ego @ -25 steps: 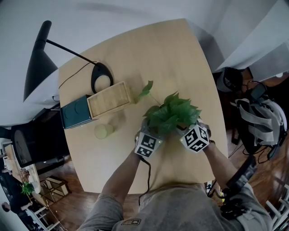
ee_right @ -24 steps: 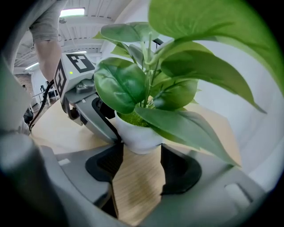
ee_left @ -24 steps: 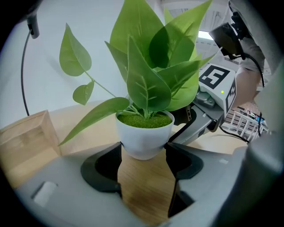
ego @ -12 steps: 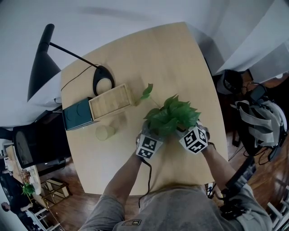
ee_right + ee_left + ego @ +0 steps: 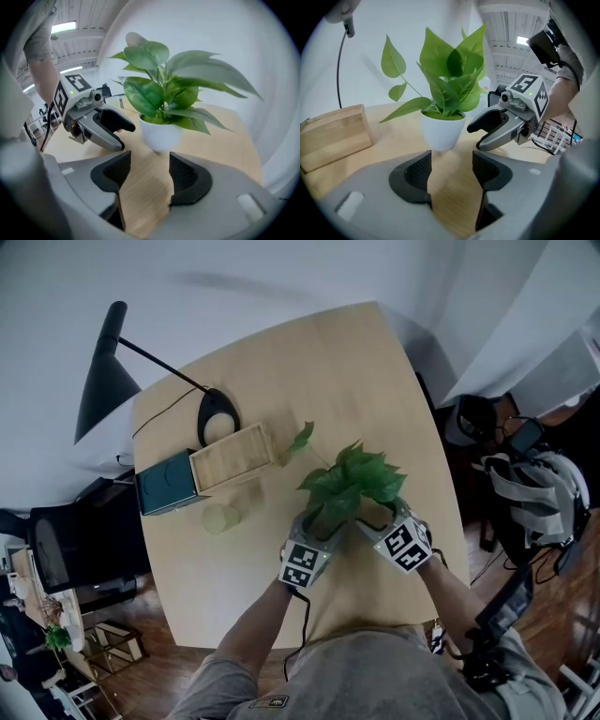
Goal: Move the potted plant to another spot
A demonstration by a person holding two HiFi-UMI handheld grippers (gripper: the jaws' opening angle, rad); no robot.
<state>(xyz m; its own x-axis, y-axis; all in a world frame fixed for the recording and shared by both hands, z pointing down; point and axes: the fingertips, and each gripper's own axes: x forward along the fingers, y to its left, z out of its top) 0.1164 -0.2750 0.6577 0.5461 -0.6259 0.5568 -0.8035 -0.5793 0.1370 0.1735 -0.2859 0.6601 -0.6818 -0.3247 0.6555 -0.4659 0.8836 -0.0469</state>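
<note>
Grey left gripper (image 5: 452,161) closing, empty; right gripper (image 5: 150,161) open.

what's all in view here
table: 1, light wood, centre
potted plant: 1, green leaves, white pot, on table just beyond both grippers
desk lamp: 1, black, table's far-left corner
wooden box: 1, pale wood, left of plant
teal box: 1, teal, beside wooden box's left end
round item: 1, pale green, in front of boxes
backpack: 1, grey, floor at right
left gripper: 1, grey, jaws apart, just been closing, nothing between
right gripper: 1, grey, jaws apart, empty
</note>
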